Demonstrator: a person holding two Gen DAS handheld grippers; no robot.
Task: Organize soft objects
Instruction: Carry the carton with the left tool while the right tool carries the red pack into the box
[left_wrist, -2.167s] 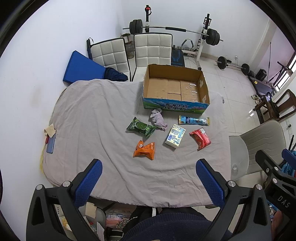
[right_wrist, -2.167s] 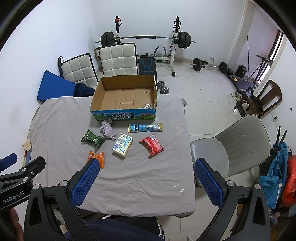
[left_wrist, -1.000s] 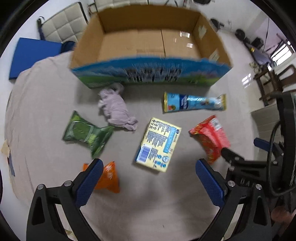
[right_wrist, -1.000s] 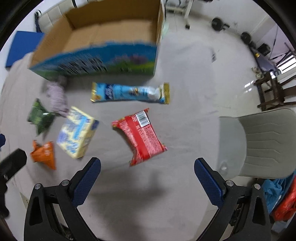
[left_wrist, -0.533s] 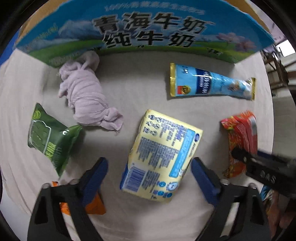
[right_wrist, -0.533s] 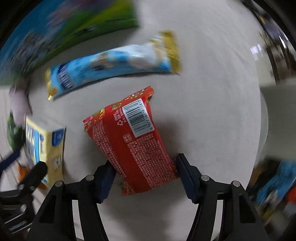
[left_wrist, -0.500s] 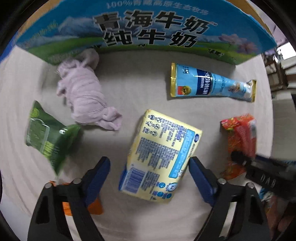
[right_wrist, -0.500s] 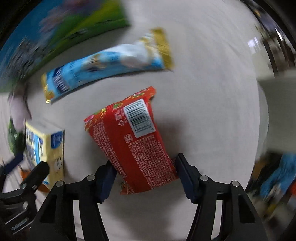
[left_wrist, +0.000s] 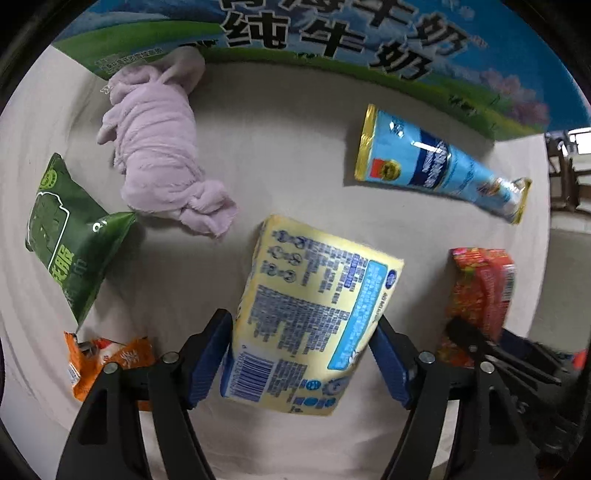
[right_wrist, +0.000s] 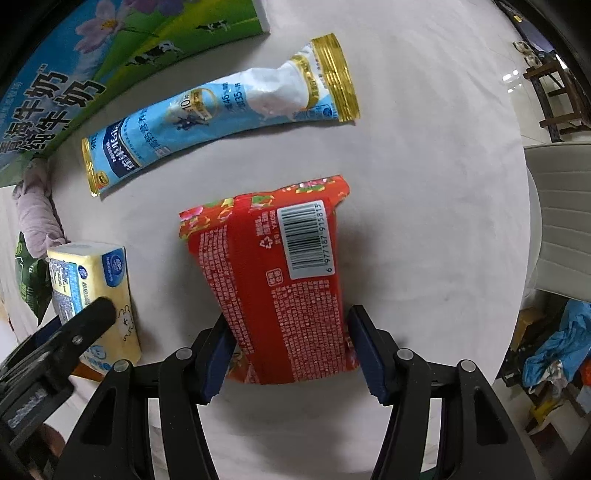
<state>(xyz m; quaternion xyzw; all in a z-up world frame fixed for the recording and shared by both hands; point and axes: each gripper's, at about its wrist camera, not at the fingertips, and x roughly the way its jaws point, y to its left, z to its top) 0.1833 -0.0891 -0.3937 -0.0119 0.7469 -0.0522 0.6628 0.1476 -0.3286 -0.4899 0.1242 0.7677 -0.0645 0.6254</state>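
Note:
My left gripper (left_wrist: 301, 350) is shut on the near end of a yellow and blue tissue pack (left_wrist: 310, 314), blue pads pressing both sides; the pack still lies on the grey cloth (left_wrist: 280, 155). My right gripper (right_wrist: 290, 354) is shut on the near end of a red snack packet (right_wrist: 280, 288). The tissue pack also shows in the right wrist view (right_wrist: 92, 291), the red packet in the left wrist view (left_wrist: 480, 291). A lilac knotted cloth (left_wrist: 162, 162), a green packet (left_wrist: 66, 236), an orange packet (left_wrist: 110, 362) and a long blue packet (left_wrist: 439, 166) lie around.
The printed cardboard box (left_wrist: 332, 40) stands just beyond the objects; its front wall fills the top of the left wrist view. A grey chair (right_wrist: 561, 214) stands off the table's right edge.
Both grippers came down from high above the table onto the objects. The left jaws closed onto the tissue pack, the right jaws onto the red packet.

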